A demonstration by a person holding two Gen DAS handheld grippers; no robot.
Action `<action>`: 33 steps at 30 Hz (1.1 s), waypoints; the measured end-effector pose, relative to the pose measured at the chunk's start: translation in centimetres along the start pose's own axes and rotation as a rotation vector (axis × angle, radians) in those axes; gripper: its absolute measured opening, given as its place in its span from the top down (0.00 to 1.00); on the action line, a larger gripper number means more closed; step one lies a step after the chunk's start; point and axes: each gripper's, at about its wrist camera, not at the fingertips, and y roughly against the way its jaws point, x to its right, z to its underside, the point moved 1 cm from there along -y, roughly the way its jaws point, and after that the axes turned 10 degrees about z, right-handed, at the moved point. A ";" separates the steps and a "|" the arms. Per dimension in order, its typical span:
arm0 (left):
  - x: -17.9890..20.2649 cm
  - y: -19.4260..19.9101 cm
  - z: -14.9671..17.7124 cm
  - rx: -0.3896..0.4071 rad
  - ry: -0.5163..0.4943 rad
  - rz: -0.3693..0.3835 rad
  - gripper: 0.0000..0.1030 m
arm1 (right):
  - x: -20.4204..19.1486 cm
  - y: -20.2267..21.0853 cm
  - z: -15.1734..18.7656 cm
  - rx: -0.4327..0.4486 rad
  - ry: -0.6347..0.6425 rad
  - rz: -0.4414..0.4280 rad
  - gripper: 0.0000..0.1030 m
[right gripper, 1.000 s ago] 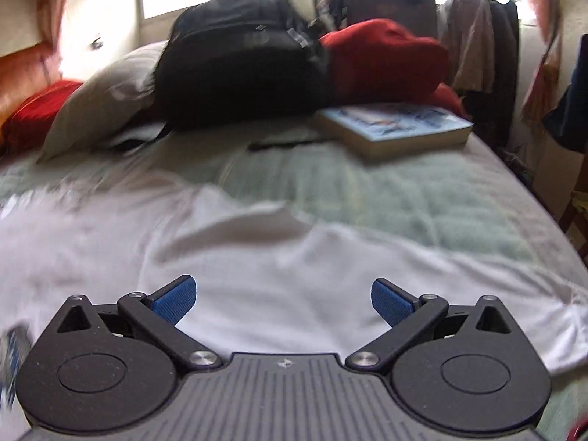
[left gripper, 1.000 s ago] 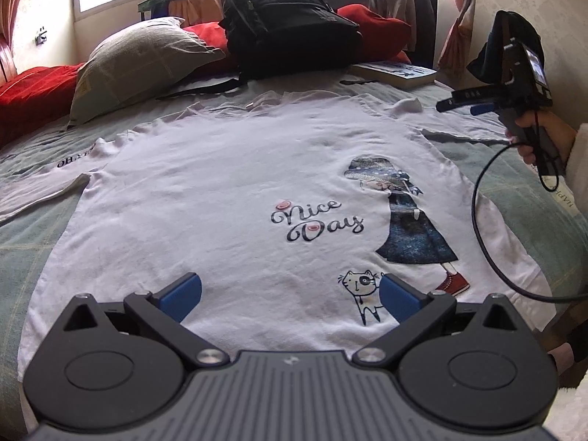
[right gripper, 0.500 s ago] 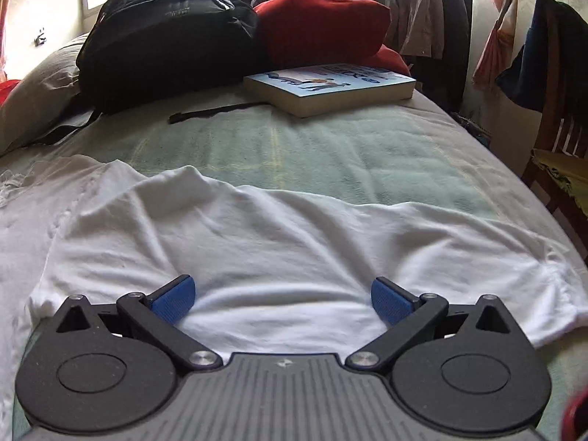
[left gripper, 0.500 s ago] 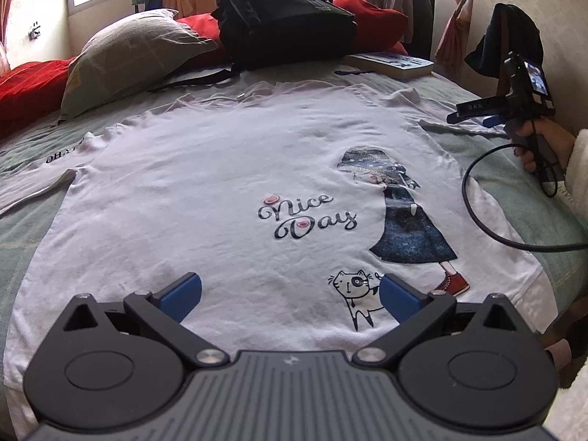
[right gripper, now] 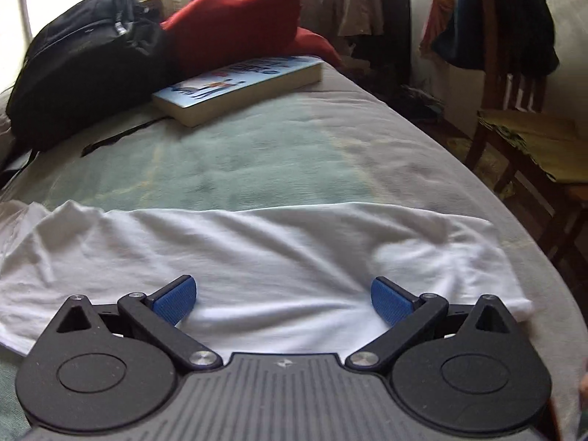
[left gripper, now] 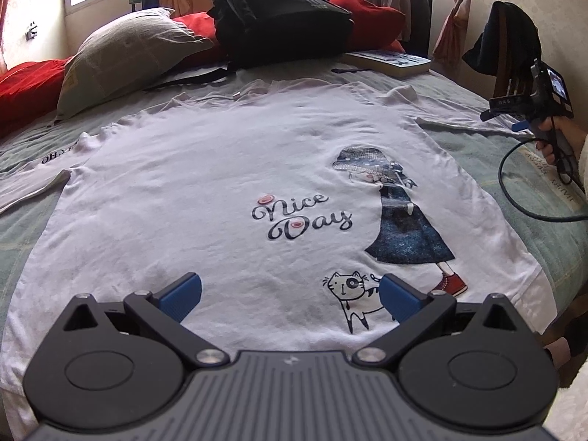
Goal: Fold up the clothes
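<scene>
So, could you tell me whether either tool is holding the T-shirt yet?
Neither: left tool and right tool are open over the white T-shirt.

At the head of the green-covered bed [right gripper: 257, 154] a black backpack [left gripper: 279, 14] leans on red cushions [right gripper: 235, 25], with a grey pillow [left gripper: 125, 55], a paperback book [right gripper: 239, 88] and a wooden chair [right gripper: 514, 139] alongside.

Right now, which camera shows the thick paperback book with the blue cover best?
The right wrist view: the thick paperback book with the blue cover lies close and large, cover and page edges visible. The left wrist view shows it small and far, beside the black backpack.
</scene>
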 end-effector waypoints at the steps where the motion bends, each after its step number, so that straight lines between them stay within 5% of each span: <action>1: 0.1 0.0 0.0 0.000 -0.002 0.002 0.01 | 0.8 0.3 -0.4 0.000 -0.025 0.006 0.00; 4: 0.5 -0.3 -0.1 -0.005 -0.007 0.004 0.01 | 3.3 0.6 -1.7 0.038 -0.131 -0.049 0.00; 8: 0.8 -0.6 -0.2 -0.018 -0.014 -0.003 0.01 | 5.0 -1.7 -2.7 -0.014 -0.202 -0.069 0.00; 13: 0.4 -0.1 -0.4 -0.015 -0.019 -0.032 0.01 | 5.1 -2.5 -1.6 -0.042 -0.159 -0.042 0.01; 28: -5.7 2.5 -1.4 -0.036 -0.108 -0.112 0.01 | -11.6 15.9 3.8 0.116 0.298 -0.333 0.00; 33: -7.2 2.5 -1.0 -0.058 -0.164 -0.095 0.01 | -18.0 20.4 8.8 0.049 0.364 -0.434 0.00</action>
